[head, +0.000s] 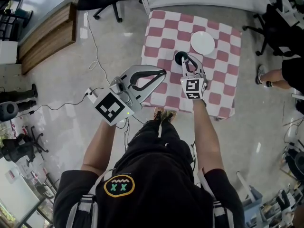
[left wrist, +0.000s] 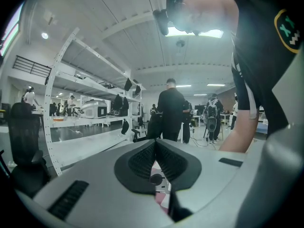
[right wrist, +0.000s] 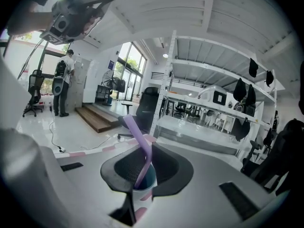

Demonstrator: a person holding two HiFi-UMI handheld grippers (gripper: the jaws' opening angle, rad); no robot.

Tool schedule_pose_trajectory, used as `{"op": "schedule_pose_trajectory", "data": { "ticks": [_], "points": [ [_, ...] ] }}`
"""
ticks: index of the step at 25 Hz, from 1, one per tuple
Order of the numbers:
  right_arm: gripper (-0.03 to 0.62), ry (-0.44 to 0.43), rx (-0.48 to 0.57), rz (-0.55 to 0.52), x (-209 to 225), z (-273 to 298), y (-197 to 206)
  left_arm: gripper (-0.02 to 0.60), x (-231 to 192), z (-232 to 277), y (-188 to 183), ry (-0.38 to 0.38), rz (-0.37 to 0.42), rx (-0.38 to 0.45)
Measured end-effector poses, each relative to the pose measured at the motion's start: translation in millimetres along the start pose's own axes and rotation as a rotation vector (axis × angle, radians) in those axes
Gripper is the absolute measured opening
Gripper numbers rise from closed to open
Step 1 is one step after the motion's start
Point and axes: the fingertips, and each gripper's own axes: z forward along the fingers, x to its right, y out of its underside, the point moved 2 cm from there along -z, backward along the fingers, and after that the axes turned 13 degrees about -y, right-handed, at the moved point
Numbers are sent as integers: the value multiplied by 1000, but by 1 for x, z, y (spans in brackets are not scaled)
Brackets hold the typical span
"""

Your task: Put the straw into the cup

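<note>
A dark cup (head: 180, 57) stands on the pink-and-white checked table (head: 223, 80). My right gripper (head: 188, 61) reaches over it from the near side. In the right gripper view a purple bent straw (right wrist: 141, 148) runs between the pads, and my right gripper (right wrist: 151, 152) is shut on it. The straw's lower end dips into the teal-lined cup (right wrist: 145, 186) right below the jaws. My left gripper (head: 163, 72) hovers at the table's left edge, apart from the cup. Its pads (left wrist: 142, 160) meet with nothing between them, so my left gripper (left wrist: 155, 144) is shut.
A white plate (head: 203, 42) lies behind the cup on the table. Office chairs (head: 102, 1) and a wooden platform (head: 45, 34) stand at the back left. A cable (head: 97, 56) trails over the floor. Another person's foot (head: 262, 76) is to the table's right.
</note>
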Motion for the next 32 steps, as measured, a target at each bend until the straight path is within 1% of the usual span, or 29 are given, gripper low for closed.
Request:
{"op": "schedule_pose_trajectory", "data": {
  "ticks": [12, 18, 23, 28, 32],
  "points": [
    [72, 2, 8, 10, -1, -1, -4, 18, 1, -5, -2, -3, 5, 4],
    [152, -20, 33, 29, -2, -2, -10, 18, 5, -5, -4, 0, 11, 12],
    [216, -27, 79, 24, -3, -13, -27, 18, 8, -7, -7, 4, 18, 20],
    [279, -42, 135, -2, -7, -34, -53, 18, 13, -11, -11, 14, 29, 35],
    [303, -64, 184, -52, -16, -59, -83, 18, 17, -15, -18, 18, 33, 45]
  ]
}}
